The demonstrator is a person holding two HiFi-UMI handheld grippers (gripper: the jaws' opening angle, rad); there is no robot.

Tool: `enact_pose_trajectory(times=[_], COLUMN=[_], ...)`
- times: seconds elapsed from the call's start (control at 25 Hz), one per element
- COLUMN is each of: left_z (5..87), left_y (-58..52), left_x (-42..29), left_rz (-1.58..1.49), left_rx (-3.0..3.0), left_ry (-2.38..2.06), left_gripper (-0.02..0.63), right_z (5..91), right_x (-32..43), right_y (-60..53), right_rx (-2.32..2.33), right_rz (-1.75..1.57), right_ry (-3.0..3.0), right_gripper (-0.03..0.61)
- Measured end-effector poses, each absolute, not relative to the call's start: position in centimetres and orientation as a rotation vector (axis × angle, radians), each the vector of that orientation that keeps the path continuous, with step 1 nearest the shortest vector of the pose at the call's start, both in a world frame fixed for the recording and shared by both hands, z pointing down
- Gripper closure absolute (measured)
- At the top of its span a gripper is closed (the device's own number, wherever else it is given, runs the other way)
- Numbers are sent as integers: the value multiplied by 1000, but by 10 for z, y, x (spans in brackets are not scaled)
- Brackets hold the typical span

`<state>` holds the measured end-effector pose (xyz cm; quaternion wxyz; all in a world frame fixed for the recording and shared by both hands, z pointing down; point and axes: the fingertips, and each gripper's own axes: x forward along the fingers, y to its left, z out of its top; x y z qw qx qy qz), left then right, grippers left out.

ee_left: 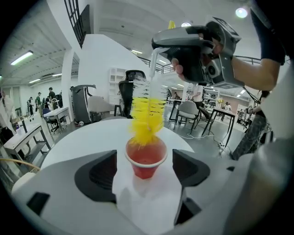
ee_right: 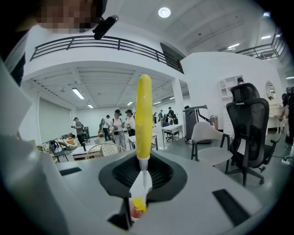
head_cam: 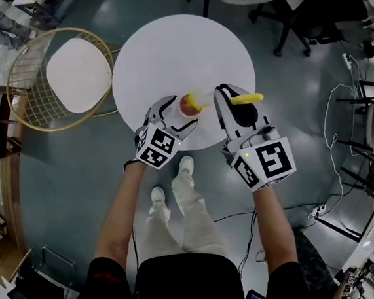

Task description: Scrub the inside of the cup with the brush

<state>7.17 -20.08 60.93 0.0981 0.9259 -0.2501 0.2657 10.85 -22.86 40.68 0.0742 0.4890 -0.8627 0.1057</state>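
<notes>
Head view: red cup (head_cam: pixel 189 106) upright near the edge of round white table (head_cam: pixel 164 49), flanked by left gripper (head_cam: pixel 178 115), right gripper (head_cam: pixel 226 96) just beside. Left gripper view: jaws wide apart either side of the cup, clear of it, yellow bristles of brush (ee_left: pixel 147 114) dipping into its mouth. Right gripper view: jaws clamped on the brush's thin stem, yellow handle upright.

Yellow brush (ee_left: pixel 147 117) inside upright red cup (ee_left: pixel 146 164)

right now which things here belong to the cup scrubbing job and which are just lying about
Job: red cup, yellow brush with its tip in it, right tool shut on the brush handle, left tool open around the cup, white round table under it.
Lying about: gold wire chair, black office chairs, floor cables.
</notes>
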Motion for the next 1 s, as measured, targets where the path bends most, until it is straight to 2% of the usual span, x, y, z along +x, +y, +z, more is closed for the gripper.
enact_pose_trajectory(times=[1.0], left_z=[620], left_y=[-207], left_x=[87], left_rz=[897], left_rx=[2770], left_ry=[-708], left_gripper=[238], right_z=[410], right_x=[108], right_y=[-225], right_rx=[1455], right_rz=[328], right_ry=[-2602], right_gripper=[531])
